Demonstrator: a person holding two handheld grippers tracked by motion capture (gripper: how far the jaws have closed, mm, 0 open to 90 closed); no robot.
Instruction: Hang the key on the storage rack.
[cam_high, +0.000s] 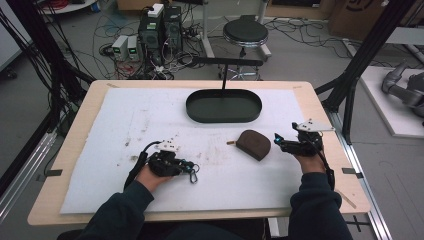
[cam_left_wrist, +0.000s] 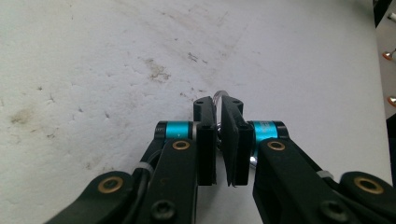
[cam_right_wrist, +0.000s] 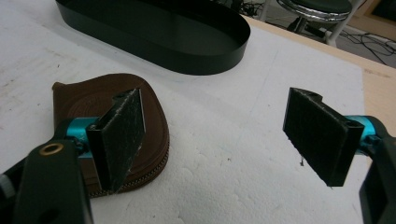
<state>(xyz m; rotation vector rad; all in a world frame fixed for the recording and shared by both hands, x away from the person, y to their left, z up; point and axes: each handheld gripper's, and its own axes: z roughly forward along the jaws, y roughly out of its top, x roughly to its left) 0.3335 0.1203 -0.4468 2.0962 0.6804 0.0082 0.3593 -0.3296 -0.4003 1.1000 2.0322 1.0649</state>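
Wooden table (cam_high: 320, 107) w/ a white foam mat (cam_high: 150, 115) over most of its top – stained in spots. Landmark: black oval tray (cam_high: 223, 106), on the mat at the far middle; in the right gripper view the tray (cam_right_wrist: 154, 32) sits beyond the pouch.

Brown zip pouch (cam_high: 253, 144) lies flat on the mat, nearer the person than the tray & a bit to its right, apart from it. Zip edge faces the camera in the right gripper view (cam_right_wrist: 93, 100).

Right gripper (cam_high: 278, 141) is nearer than the tray, off its right end, just beside the pouch's right side. Jaws stand wide apart, nothing between them; the pad on the pouch side (cam_right_wrist: 122, 135) overlaps the pouch in view – can't tell if touching.

Left gripper (cam_high: 192, 169) is nearer than the tray & off to its left, low over the mat. Jaws nearly closed, narrow gap, pinching a small metal ring (cam_left_wrist: 217, 96) that pokes out past the tips (cam_left_wrist: 218, 140)
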